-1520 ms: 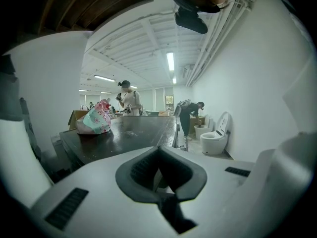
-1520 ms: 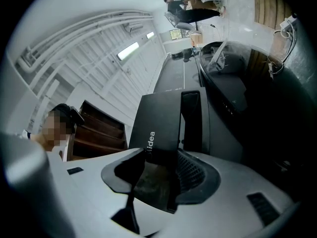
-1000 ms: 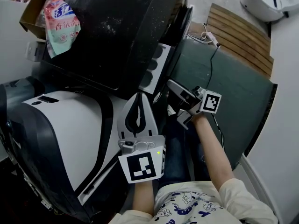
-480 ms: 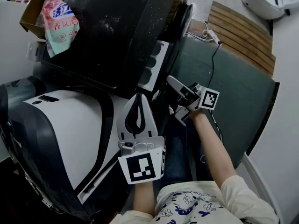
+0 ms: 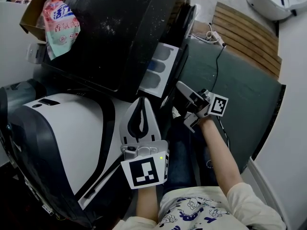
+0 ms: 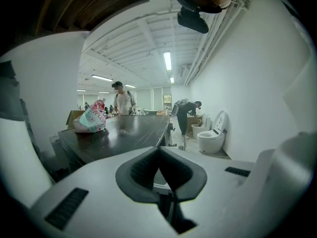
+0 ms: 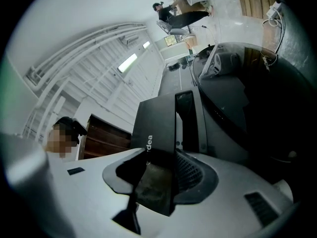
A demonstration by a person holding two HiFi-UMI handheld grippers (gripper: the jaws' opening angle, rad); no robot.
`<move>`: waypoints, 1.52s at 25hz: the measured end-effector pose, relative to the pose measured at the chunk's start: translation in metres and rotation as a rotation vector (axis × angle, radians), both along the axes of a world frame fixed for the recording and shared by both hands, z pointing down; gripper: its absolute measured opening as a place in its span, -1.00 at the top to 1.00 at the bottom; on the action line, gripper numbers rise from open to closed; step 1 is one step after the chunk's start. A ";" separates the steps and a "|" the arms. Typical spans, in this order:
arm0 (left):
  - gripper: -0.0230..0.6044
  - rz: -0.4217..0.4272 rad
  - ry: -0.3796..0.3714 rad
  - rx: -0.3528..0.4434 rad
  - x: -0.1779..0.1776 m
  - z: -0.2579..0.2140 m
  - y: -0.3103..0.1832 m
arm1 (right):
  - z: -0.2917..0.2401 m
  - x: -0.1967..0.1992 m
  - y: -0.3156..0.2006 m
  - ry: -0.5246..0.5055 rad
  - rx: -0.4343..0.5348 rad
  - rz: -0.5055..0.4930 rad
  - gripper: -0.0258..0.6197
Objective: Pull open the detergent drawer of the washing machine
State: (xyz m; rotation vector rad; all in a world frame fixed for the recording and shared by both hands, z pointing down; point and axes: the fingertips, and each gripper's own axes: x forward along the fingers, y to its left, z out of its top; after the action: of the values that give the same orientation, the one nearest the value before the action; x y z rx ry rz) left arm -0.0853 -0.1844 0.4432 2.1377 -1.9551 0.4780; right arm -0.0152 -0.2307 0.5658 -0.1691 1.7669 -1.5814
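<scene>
Head view: the detergent drawer stands partly out of the dark washing machine, its white compartments showing. The right gripper is at the drawer's front edge, and the left gripper hangs apart, lower down.

Left gripper view: its jaws meet, with nothing between them.

Right gripper view: its jaws are closing on the drawer's dark front panel, which fills the gap between them.

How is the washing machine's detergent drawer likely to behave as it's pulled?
The detergent drawer looks like rigid moulded plastic with fixed compartments, so it probably stays stiff and slides straight out. As a shallow open tray, it seems light for its size. Its smooth dark front panel, between the closing jaws of the right gripper, may be slippery.
</scene>
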 end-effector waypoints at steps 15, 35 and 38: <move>0.88 0.033 0.024 0.015 0.033 -0.005 0.005 | -0.001 0.052 0.020 0.011 -0.003 0.022 0.34; 0.88 0.032 0.028 0.025 0.054 -0.011 0.013 | 0.001 0.080 0.028 0.135 0.020 0.050 0.23; 0.88 0.020 0.027 0.030 0.050 -0.016 0.014 | -0.001 0.090 0.026 0.217 0.034 0.078 0.22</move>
State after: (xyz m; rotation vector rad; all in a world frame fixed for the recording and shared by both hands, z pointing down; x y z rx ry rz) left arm -0.0349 -0.1703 0.4276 2.1721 -1.9400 0.4234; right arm 0.0752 -0.2042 0.5647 -0.4023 1.9265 -1.5228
